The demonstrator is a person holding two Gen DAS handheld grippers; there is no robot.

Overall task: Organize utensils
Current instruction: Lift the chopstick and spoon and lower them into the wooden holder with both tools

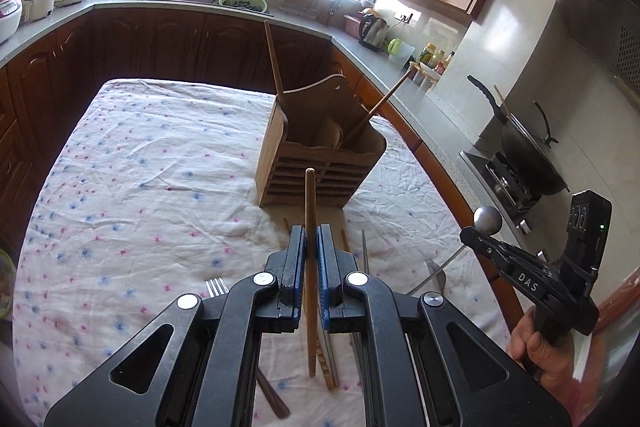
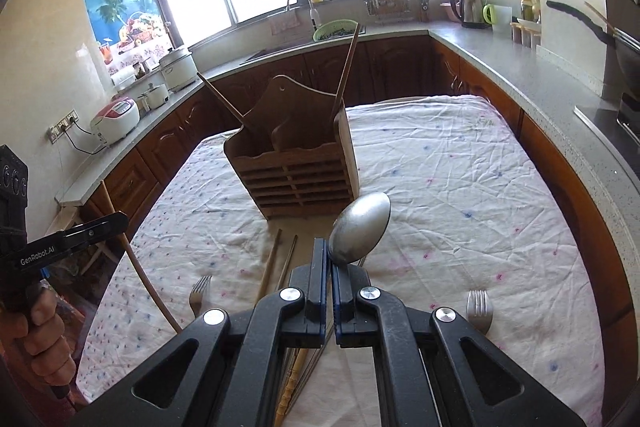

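Left gripper (image 1: pixel 311 239) clamps a wooden chopstick (image 1: pixel 310 267); right gripper (image 2: pixel 327 259) clamps a metal spoon (image 2: pixel 360 229).

one wooden utensil holder (image 2: pixel 296 167) on the table, with two wooden sticks (image 2: pixel 345 75) standing in it. two forks (image 2: pixel 480 307) on the cloth. one metal spoon (image 2: pixel 360 229). loose chopsticks (image 2: pixel 274 259) below the grippers: count unclear.

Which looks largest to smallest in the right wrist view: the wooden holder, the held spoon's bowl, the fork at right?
1. wooden holder
2. spoon, though nearness to the camera enlarges its bowl
3. fork, partly hidden by the right gripper
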